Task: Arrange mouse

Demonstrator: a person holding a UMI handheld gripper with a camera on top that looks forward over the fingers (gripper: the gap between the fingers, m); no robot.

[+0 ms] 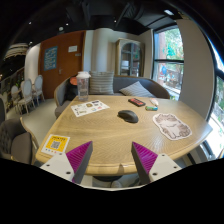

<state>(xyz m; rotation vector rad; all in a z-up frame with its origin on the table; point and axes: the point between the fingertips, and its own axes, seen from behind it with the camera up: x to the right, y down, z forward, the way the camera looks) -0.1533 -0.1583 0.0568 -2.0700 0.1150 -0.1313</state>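
Note:
A dark grey mouse (128,116) lies on the round wooden table (110,135), well beyond my fingers and slightly right of the gap between them. A white cat-shaped mat (172,125) lies to the right of the mouse. My gripper (112,158) is open and empty, its magenta pads (79,157) spread wide above the table's near edge. Nothing stands between the fingers.
A yellow card (55,144) lies near the left finger. A printed sheet (89,107) lies at the far left of the table, and small boxes (140,102) lie at the far side. A grey sofa (120,86) and chairs (28,95) stand beyond. A window (170,55) is at the right.

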